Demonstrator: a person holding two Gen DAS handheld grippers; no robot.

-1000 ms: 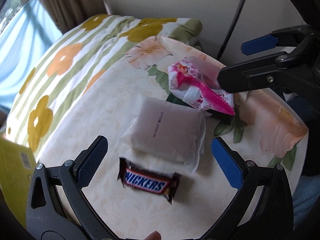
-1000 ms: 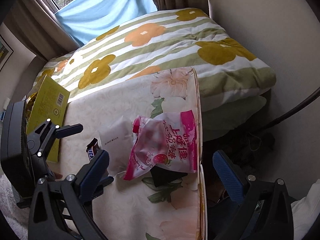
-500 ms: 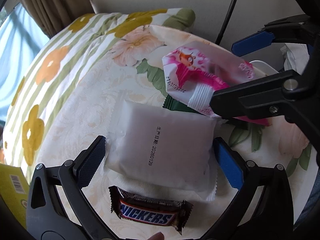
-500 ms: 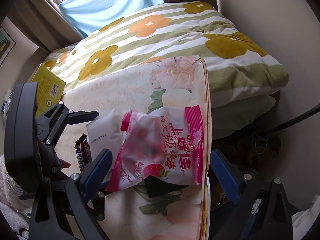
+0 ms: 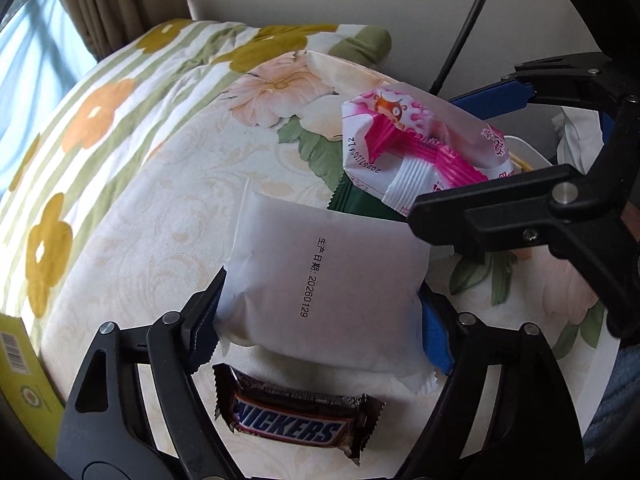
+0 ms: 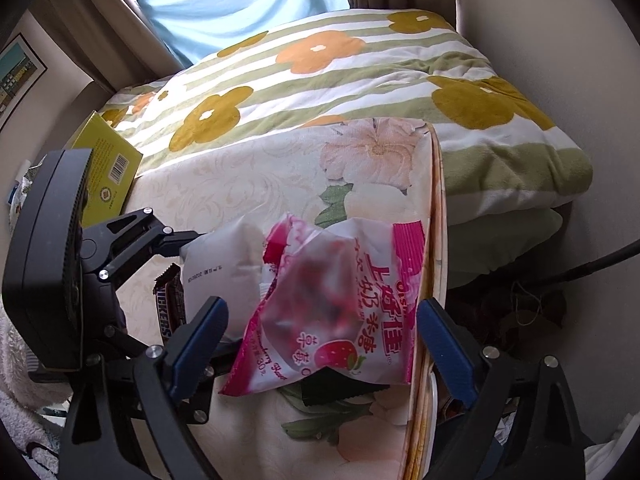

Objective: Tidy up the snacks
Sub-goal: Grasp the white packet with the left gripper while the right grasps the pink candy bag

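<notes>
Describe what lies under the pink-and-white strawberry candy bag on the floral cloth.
A dark green packet pokes out from beneath the pink-and-white strawberry candy bag, resting on the floral cloth. Only its edge shows; the rest, including any label, is covered by the bag and the white translucent pouch.

The right hand-held gripper (image 6: pixel 320 344) is closing around a pink strawberry candy bag (image 6: pixel 344 312) on the floral tabletop (image 6: pixel 256 184); the left hand-held gripper (image 6: pixel 192 280) straddles a white packet (image 6: pixel 220 268) beside a Snickers bar (image 6: pixel 170 304).

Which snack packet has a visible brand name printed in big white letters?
The Snickers bar, in a dark brown wrapper nearest the camera. The white packet shows only a date; the pink candy bag has pink lettering.
</notes>
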